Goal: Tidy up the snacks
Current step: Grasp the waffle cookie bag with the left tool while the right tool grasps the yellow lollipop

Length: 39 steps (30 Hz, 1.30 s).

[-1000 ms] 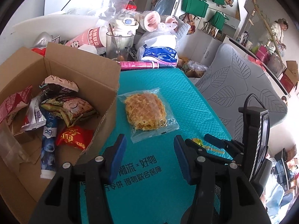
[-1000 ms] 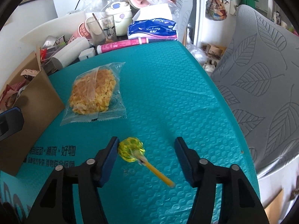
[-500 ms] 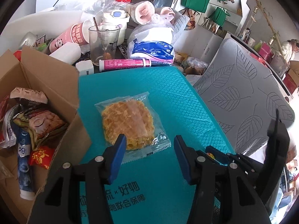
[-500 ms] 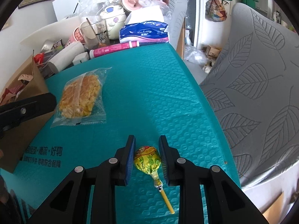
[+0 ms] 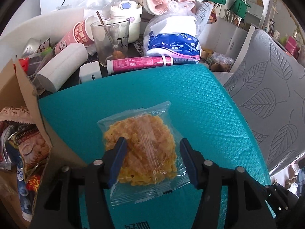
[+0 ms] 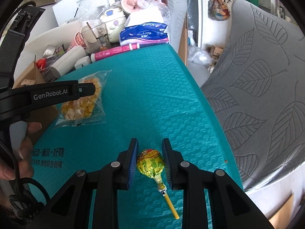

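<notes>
A clear packet with a yellow waffle cake (image 5: 144, 148) lies on the teal mat (image 5: 190, 99). My left gripper (image 5: 152, 160) is open, its blue pads on either side of the packet just above it. The packet also shows in the right wrist view (image 6: 83, 105), partly behind the left gripper's black finger. My right gripper (image 6: 150, 162) is shut on a yellow-wrapped lollipop (image 6: 150, 163), whose stick (image 6: 170, 204) points back toward me. An open cardboard box (image 5: 28, 103) holding several snack packets (image 5: 32, 150) stands at the left.
Behind the mat are a glass with a spoon (image 5: 110, 40), a pink tube (image 5: 139, 64), a tissue pack (image 5: 171, 43), a white charger (image 5: 89, 74) and cups. A grey leaf-patterned chair back (image 6: 257, 95) stands to the right of the mat's edge.
My left gripper moved forward from beside the box until its open pads straddle the waffle packet. My right gripper closed on the lollipop head.
</notes>
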Available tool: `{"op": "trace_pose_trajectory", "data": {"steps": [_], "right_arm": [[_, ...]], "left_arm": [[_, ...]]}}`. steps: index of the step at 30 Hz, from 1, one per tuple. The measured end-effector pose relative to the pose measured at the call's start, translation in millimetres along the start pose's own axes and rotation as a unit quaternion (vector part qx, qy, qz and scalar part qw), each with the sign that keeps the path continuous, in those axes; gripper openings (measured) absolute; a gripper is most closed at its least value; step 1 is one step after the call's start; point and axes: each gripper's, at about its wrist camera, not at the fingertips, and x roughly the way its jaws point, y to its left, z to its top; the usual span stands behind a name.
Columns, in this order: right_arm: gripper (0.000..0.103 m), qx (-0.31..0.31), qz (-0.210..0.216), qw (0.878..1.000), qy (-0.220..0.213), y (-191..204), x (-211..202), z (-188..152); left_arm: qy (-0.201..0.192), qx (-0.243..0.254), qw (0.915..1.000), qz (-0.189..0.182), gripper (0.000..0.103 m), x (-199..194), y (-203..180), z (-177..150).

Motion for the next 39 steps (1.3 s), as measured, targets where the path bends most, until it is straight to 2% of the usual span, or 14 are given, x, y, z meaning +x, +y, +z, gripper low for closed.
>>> {"op": "trace_pose_trajectory", "data": {"steps": [2,3,5,9,12,15,16,23,27,29,31,33,36,39], "right_arm": [[0.025,-0.001,-0.001,1.000,0.000,0.6,0.5,-0.2],[0.025,-0.002,-0.001,1.000,0.000,0.8,0.7,-0.2],[0.025,-0.004,-0.002,1.000,-0.001,1.4,1.0,-0.5],[0.025,-0.008,-0.016,1.000,-0.003,1.6,1.6,-0.5],[0.025,0.002,-0.009,1.000,-0.002,-2.8,1.5,0.6],[0.025,0.009,-0.008,1.000,-0.003,-5.5,0.4,0.6],[0.025,0.011,-0.007,1.000,-0.002,-6.0,0.2,0.6],[0.025,0.011,0.003,1.000,-0.002,-4.4,-5.5,-0.5],[0.025,0.010,0.015,1.000,-0.002,-3.2,-13.2,-7.5],[0.024,0.012,0.018,1.000,0.000,-4.8,-16.2,-12.7],[0.024,0.015,0.019,1.000,0.000,-6.7,-19.3,-17.0],[0.024,0.018,0.023,1.000,0.000,-8.8,-24.0,-21.5],[0.024,0.015,0.024,1.000,0.001,-10.0,-29.7,-28.6],[0.024,0.020,0.028,0.999,0.002,-12.9,-33.9,-33.4]], "left_arm": [[0.008,0.019,0.9998,-0.002,0.081,3.5,-6.8,0.7],[0.013,0.030,0.9995,0.003,0.084,6.3,-11.5,0.7],[0.027,0.051,0.9982,0.014,0.101,12.7,-20.7,1.0],[0.028,0.062,0.9972,0.032,0.102,19.2,-26.3,1.6],[0.012,0.057,0.9981,0.020,0.102,16.3,-23.8,-3.3],[-0.001,0.061,0.9976,0.031,0.085,11.2,-20.9,-8.2],[-0.006,0.058,0.9975,0.040,0.073,7.6,-17.7,-9.7],[0.002,0.073,0.9973,0.004,0.047,-12.5,-20.5,-21.9],[0.021,0.074,0.9967,-0.026,0.044,-22.3,-23.3,-35.9],[0.039,0.068,0.9961,-0.039,0.029,-21.2,-21.5,-42.4],[0.078,0.045,0.9922,-0.086,0.026,-13.9,-16.7,-51.0],[0.050,0.052,0.9936,-0.086,0.026,-22.0,-18.0,-58.3],[0.026,0.038,0.9920,-0.118,0.026,-32.9,-16.9,-65.3],[-0.003,0.041,0.9944,-0.097,0.026,-45.0,-19.3,-66.2]]}}
